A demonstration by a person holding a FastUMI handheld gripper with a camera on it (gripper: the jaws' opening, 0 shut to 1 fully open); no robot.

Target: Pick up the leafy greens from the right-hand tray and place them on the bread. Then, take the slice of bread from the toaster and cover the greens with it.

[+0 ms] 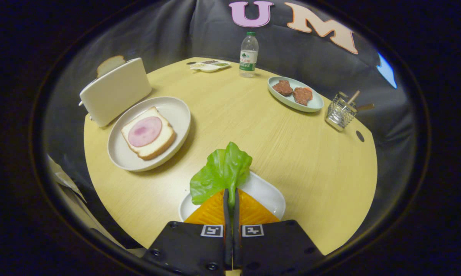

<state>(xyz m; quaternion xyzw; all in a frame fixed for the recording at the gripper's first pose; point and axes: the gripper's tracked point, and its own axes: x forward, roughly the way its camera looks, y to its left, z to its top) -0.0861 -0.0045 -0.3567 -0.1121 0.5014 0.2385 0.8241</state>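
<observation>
My gripper (230, 193) is shut on a green lettuce leaf (219, 172), whose stalk end is pinched between the fingers while the blade fans out just ahead of them. Under the leaf lies a white tray (266, 193). Beyond and to the left, a round white plate (176, 111) carries a slice of bread (150, 143) topped with a pink round of ham (145, 131). Behind that plate stands a white toaster (115, 90) with a second bread slice (110, 64) poking out of its top.
On the round wooden table (291, 153), a pale oval plate (310, 104) with two brown patties sits at the far right, a wire basket (341, 113) of sticks beside it. A water bottle (248, 55) and a small divided dish (210, 66) stand at the back.
</observation>
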